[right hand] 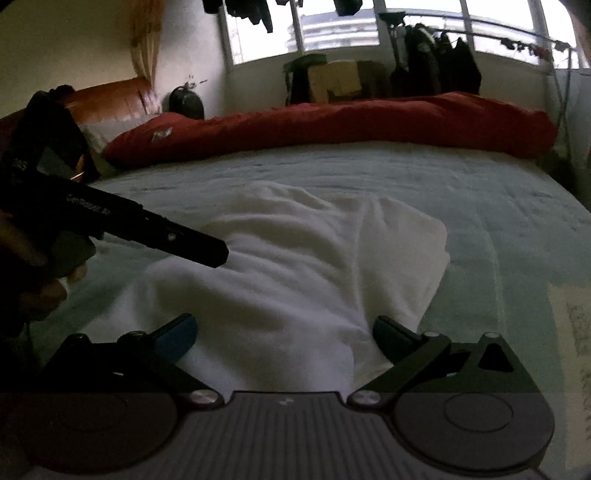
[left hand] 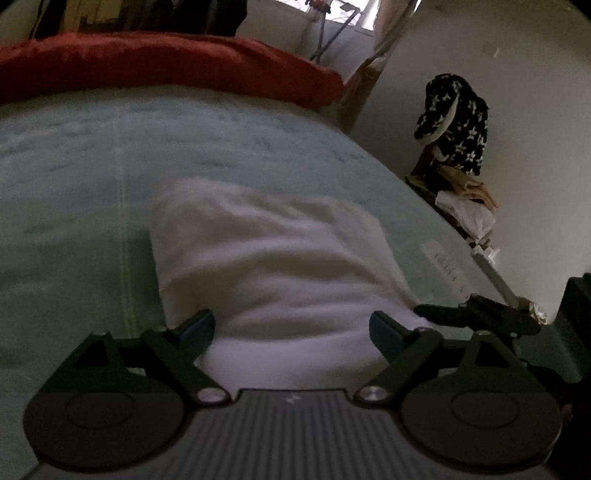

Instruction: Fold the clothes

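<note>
A white garment [left hand: 273, 266] lies rumpled on the pale green bed sheet [left hand: 74, 177], its near edge running between the spread fingers of both tongs. The left gripper [left hand: 291, 328] and the right gripper [right hand: 284, 332] both gape wide, holding nothing. Beyond the garment, a red duvet [right hand: 332, 125] lies bunched under the window [right hand: 340, 26].

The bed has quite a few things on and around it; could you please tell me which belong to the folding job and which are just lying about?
For the job: white garment; left hand-held gripper; right hand-held gripper, both open.

Lying about: red duvet; star-patterned dark garment; cardboard box.
</note>
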The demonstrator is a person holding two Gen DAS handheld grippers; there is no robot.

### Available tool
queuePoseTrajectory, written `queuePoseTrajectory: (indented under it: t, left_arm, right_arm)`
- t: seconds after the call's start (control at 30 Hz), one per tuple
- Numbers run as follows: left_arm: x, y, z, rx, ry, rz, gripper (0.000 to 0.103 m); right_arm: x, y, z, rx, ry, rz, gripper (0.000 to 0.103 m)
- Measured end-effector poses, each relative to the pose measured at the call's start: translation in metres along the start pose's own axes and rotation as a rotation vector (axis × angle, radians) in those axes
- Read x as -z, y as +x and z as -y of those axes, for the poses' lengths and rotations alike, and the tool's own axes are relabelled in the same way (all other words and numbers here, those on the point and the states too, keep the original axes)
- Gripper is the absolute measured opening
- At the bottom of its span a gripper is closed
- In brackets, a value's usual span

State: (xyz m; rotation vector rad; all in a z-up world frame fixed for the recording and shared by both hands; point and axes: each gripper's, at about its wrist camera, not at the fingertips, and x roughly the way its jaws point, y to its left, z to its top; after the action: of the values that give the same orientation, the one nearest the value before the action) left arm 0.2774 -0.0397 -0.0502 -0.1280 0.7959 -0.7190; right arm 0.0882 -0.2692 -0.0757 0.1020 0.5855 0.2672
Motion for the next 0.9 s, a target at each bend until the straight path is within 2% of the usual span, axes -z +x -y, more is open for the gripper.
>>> queuePoseTrajectory:
  t: [0.1, 0.2, 0.27, 0.37, 0.43, 0.53, 0.6, 0.67, 0.83, 0.9]
  left_arm:
    - [-0.025, -0.002, -0.001, -0.008, 0.032, 0.055, 0.093]
    - [-0.046, 0.018, -0.009, -0.013, 0.025, 0.045, 0.093]
    - [-0.050, 0.039, -0.017, -0.032, 0.006, 0.015, 0.093]
    - [-0.045, 0.066, -0.028, -0.101, 0.000, -0.041, 0.093]
    - [-0.039, 0.069, -0.028, -0.103, 0.018, -0.038, 0.093]
    - [-0.039, 0.051, -0.021, -0.108, 0.022, -0.021, 0.093]
    - [-0.038, 0.027, -0.014, -0.086, 0.016, 0.006, 0.093]
    - [-0.031, 0.005, -0.008, -0.040, 0.008, 0.021, 0.093]
    - [0.011, -0.013, 0.002, 0.070, -0.053, -0.027, 0.094]
    - [0.024, -0.010, 0.000, 0.070, -0.064, -0.044, 0.094]
  right_arm:
    - [-0.026, -0.002, 0.009, -0.028, 0.008, 0.045, 0.103]
    - [-0.050, 0.012, 0.023, -0.035, 0.014, 0.058, 0.103]
    - [-0.051, 0.030, 0.033, -0.031, 0.045, 0.019, 0.103]
    - [-0.048, 0.055, 0.049, -0.014, 0.102, -0.045, 0.103]
    - [-0.037, 0.064, 0.058, -0.012, 0.151, -0.074, 0.103]
    - [-0.038, 0.054, 0.062, -0.021, 0.195, -0.059, 0.103]
    - [-0.042, 0.035, 0.061, -0.014, 0.208, -0.021, 0.103]
    - [-0.045, 0.013, 0.061, -0.043, 0.237, 0.018, 0.103]
    - [-0.026, 0.002, 0.049, -0.180, 0.262, -0.042, 0.103]
    - [-0.025, -0.006, 0.052, -0.173, 0.270, -0.038, 0.103]
